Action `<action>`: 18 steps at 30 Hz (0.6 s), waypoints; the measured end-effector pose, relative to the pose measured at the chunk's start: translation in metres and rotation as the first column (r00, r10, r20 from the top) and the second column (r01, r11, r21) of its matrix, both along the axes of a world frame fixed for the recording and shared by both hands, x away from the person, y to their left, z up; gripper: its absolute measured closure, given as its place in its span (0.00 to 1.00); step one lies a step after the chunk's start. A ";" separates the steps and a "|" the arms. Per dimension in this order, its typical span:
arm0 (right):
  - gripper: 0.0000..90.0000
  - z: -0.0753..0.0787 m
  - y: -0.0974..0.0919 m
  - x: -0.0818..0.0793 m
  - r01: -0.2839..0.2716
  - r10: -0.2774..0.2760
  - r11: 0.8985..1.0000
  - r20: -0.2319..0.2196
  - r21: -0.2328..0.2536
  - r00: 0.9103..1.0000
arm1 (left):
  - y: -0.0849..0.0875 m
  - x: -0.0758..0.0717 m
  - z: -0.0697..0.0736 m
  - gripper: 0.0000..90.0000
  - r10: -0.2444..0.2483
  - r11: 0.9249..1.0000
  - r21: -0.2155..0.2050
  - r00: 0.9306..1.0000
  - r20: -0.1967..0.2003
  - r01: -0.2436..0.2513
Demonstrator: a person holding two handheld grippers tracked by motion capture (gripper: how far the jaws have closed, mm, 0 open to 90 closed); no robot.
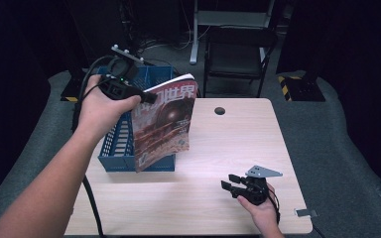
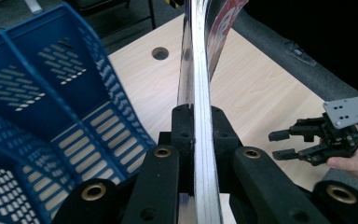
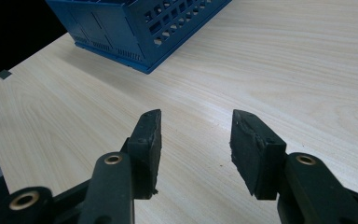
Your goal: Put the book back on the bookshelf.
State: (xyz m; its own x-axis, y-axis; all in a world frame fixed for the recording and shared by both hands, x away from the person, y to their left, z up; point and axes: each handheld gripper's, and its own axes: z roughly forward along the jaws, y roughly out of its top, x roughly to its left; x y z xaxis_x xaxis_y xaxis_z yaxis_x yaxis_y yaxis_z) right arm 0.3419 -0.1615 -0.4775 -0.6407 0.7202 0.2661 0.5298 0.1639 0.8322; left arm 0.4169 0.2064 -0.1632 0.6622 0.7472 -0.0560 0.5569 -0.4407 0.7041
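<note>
Light wood-grain table (image 1: 228, 148) with a round cable hole, dark room, black folding chair (image 1: 238, 54) behind. Blue perforated plastic crate (image 1: 116, 144) at table's left, compartments bare where visible. Left gripper (image 1: 146, 96) pinches a glossy red-covered magazine (image 1: 163, 124) upright just beside the crate. Right gripper (image 1: 233, 182) rests near the front edge, jaws spread, nothing between.

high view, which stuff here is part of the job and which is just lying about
In the job:
- magazine, clamped upright in the left gripper
- blue basket, right beside it

Lying about:
- right gripper, open, empty, low over the table
- folding chair beyond the table
</note>
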 end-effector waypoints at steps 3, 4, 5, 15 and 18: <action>0.59 0.000 0.000 0.000 -0.001 0.001 1.000 0.000 -0.002 1.000 | 0.010 0.000 0.001 0.93 0.022 1.000 -0.006 1.000 0.004 -0.022; 0.59 0.000 0.000 0.000 0.001 -0.001 1.000 -0.001 -0.001 1.000 | 0.014 -0.001 0.001 0.93 0.028 1.000 -0.001 1.000 0.006 -0.028; 0.59 0.000 -0.001 0.000 -0.002 0.002 1.000 0.005 -0.002 1.000 | 0.016 -0.001 0.001 0.93 0.033 0.999 0.000 0.999 0.005 -0.033; 0.59 0.000 0.001 0.000 -0.007 0.007 1.000 -0.004 -0.004 1.000 | 0.048 -0.005 -0.001 0.93 0.096 0.995 -0.001 0.995 -0.003 -0.096; 0.59 0.000 0.000 0.000 -0.008 0.008 1.000 -0.005 -0.005 1.000 | 0.059 -0.006 0.000 0.93 0.118 0.993 -0.006 0.993 -0.001 -0.118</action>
